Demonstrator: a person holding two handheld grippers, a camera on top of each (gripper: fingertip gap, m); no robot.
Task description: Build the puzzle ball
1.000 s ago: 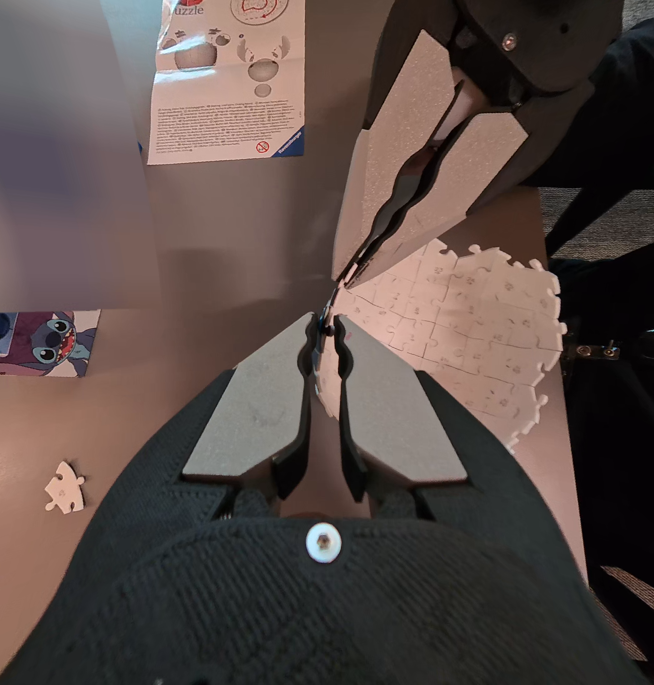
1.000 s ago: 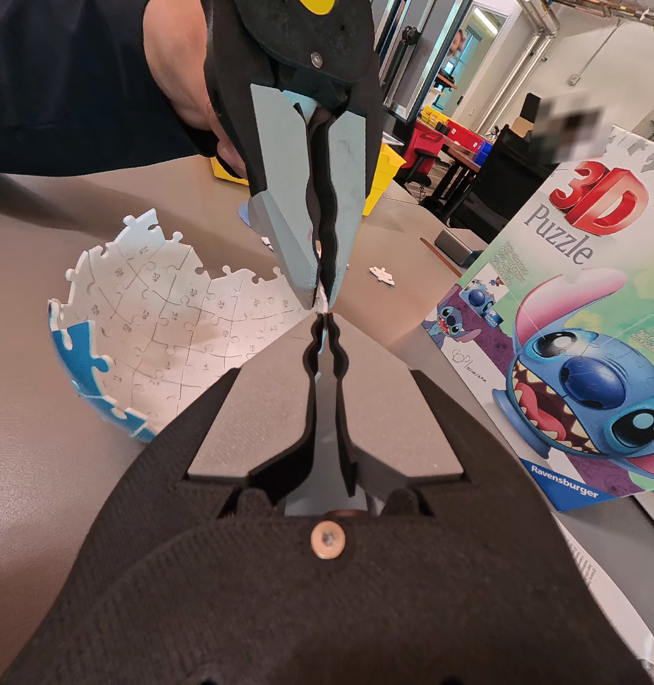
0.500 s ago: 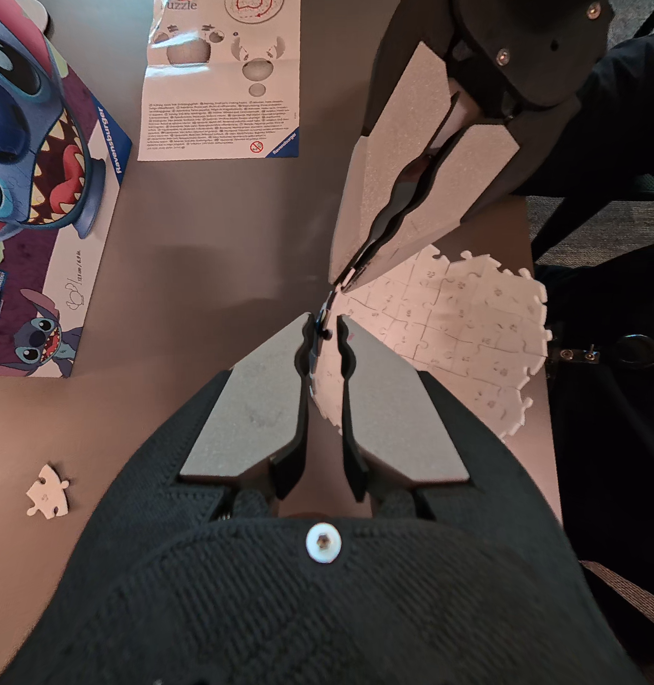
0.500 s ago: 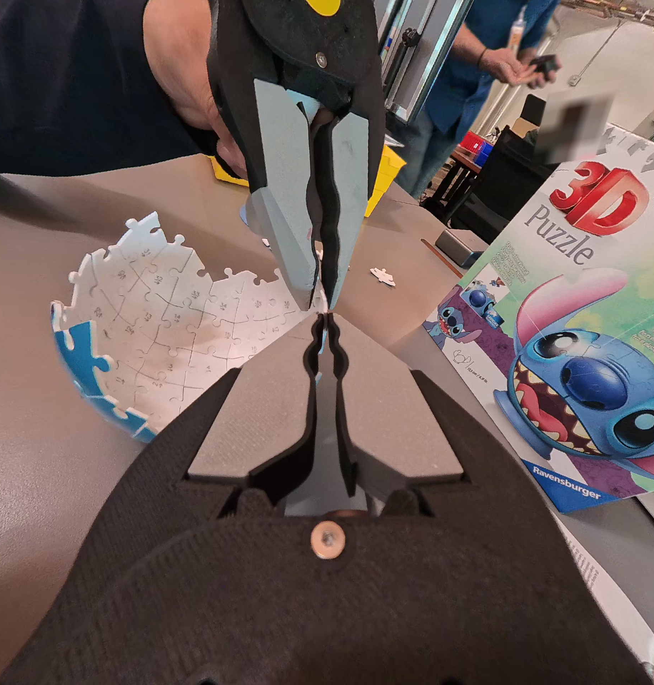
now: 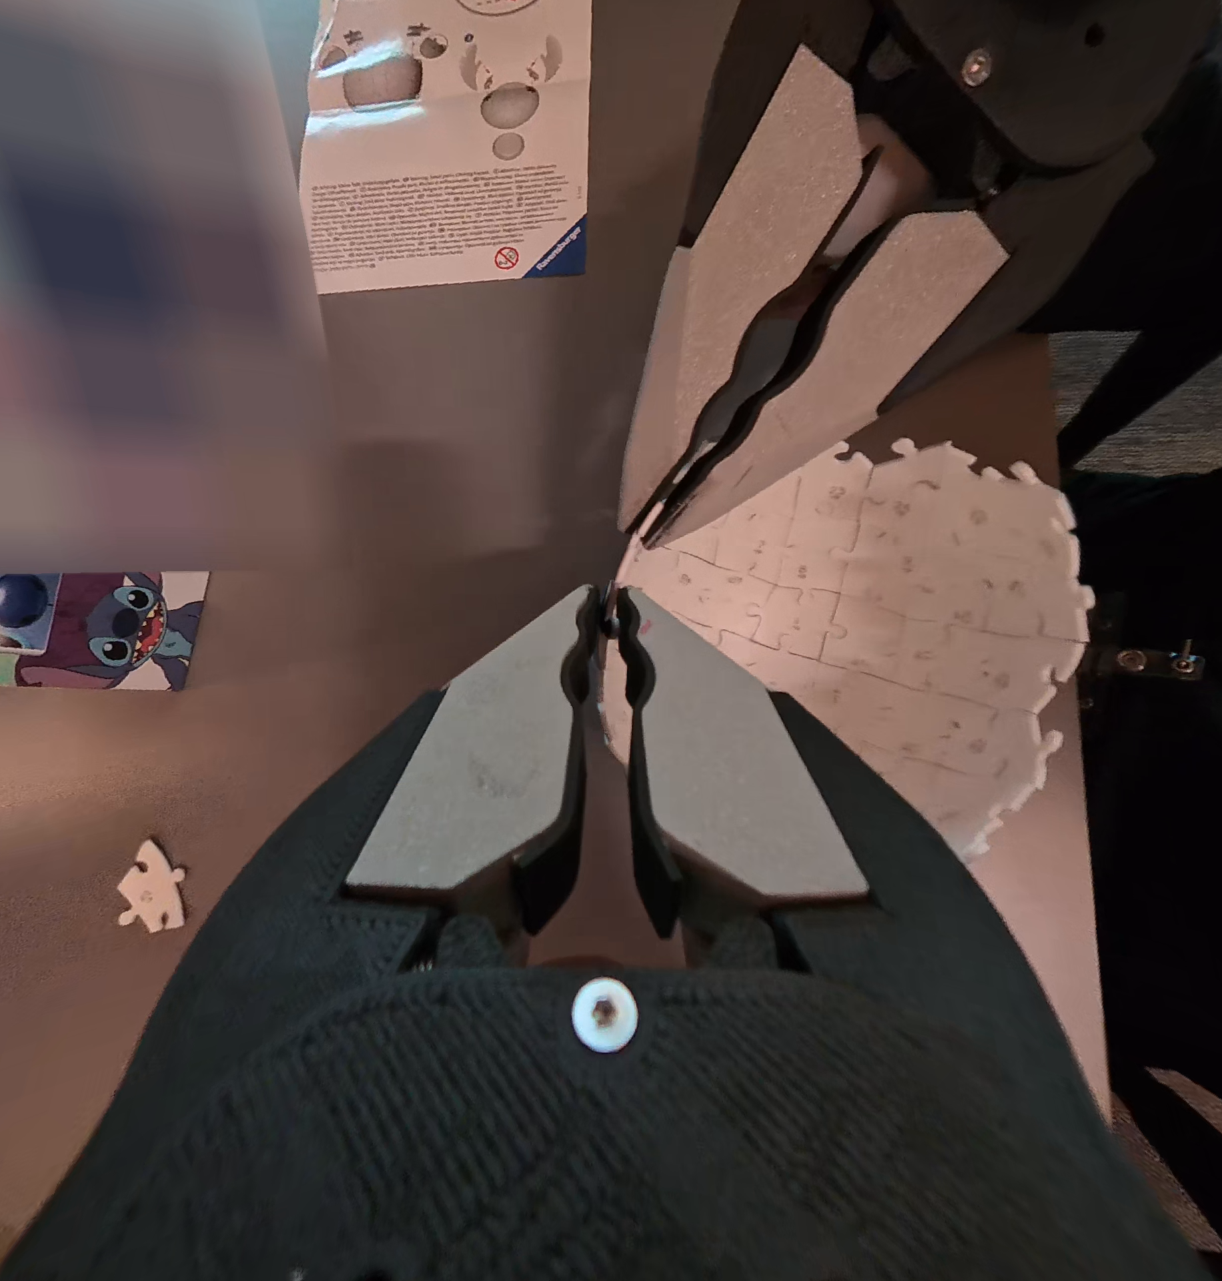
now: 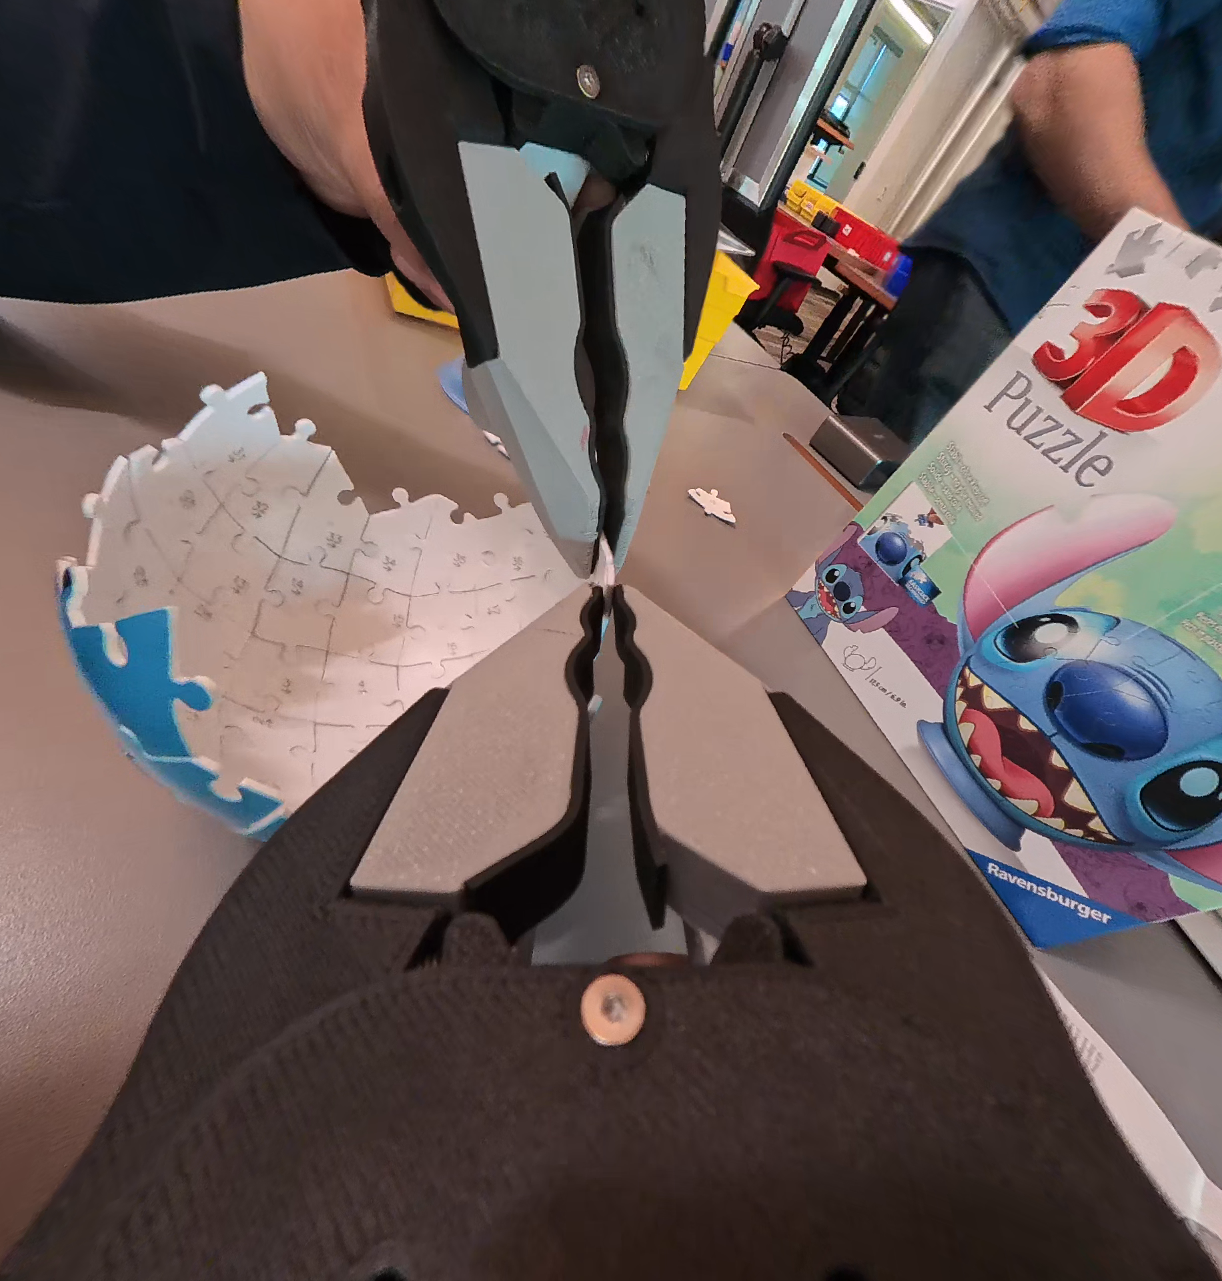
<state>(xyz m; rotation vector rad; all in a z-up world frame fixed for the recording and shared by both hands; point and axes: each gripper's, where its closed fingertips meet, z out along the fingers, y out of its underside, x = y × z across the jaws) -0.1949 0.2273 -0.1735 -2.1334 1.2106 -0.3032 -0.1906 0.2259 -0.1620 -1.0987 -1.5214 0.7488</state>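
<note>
The half-built puzzle ball [image 6: 303, 589] is an open bowl, white inside and blue outside, resting on the grey table [image 6: 74, 866]. It also shows in the left wrist view [image 5: 871, 624]. My left gripper [image 5: 607, 610] is shut on the bowl's rim. My right gripper [image 6: 608, 596] is shut on a small white puzzle piece [image 5: 634, 551] held against the same stretch of rim. The two grippers meet tip to tip. The left gripper comes down from above in the right wrist view [image 6: 605, 554], and the right gripper shows at the upper right in the left wrist view [image 5: 646, 537].
A loose white piece [image 5: 152, 891] lies on the table to the left, also seen beyond the grippers [image 6: 712, 502]. The puzzle box [image 6: 1079, 624] stands at the right, beside an instruction sheet [image 5: 449, 152]. A yellow bin [image 6: 715, 305] and a person in blue [image 6: 1114, 138] are behind. Left and right tips are no more than a few centimetres apart.
Both grippers stay shut, tip to tip at the rim. The bowl has shifted only slightly. The person in blue in the background has moved to the right.
</note>
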